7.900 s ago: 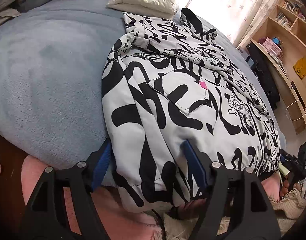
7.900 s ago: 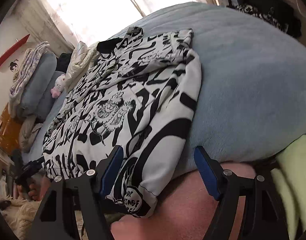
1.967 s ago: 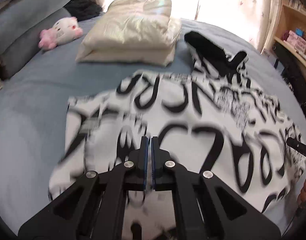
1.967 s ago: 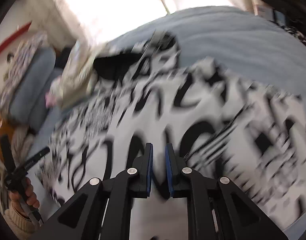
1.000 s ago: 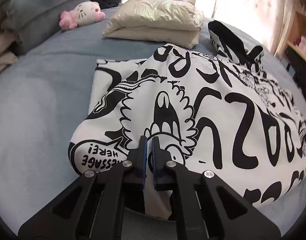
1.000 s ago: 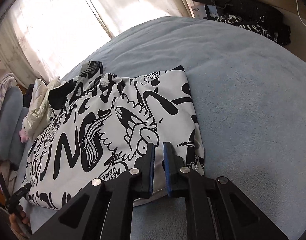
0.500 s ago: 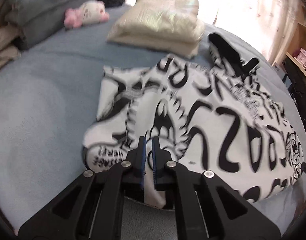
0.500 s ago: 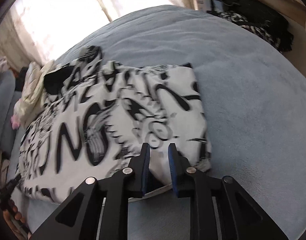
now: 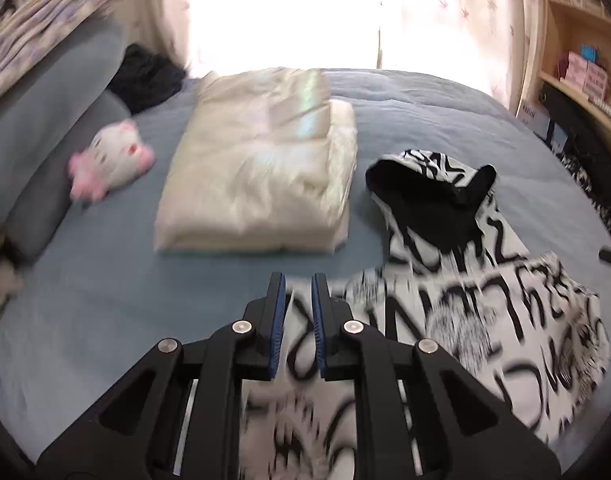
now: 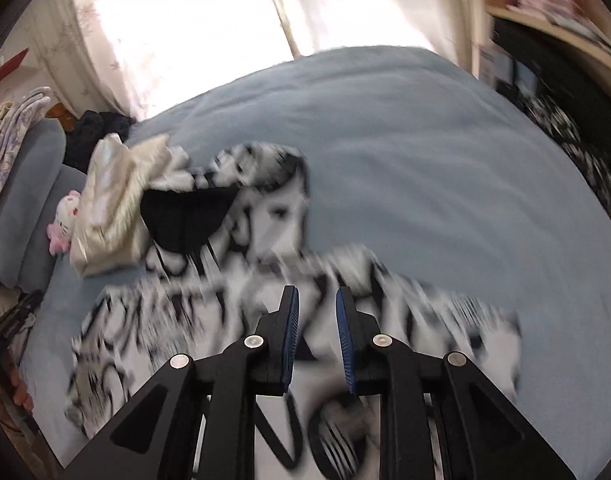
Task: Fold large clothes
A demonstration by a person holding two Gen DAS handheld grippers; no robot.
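A black-and-white printed hooded garment lies folded on the blue-grey bed, its black-lined hood at the far end. My left gripper hangs above the garment's left edge. Its jaws are opening, with a narrow gap and no cloth between the pads. In the right wrist view the same garment spreads blurred under my right gripper. That gripper's jaws stand slightly apart and hold nothing. The hood lies ahead and to the left on the bed.
A folded cream jacket lies beyond the left gripper, a pink-and-white plush toy and grey pillows to its left. Wooden shelves stand at the right. A hand shows at the right wrist view's left edge.
Both grippers let go of the folded edge, rose and moved on over the garment towards the hood. Their jaws have parted slightly.
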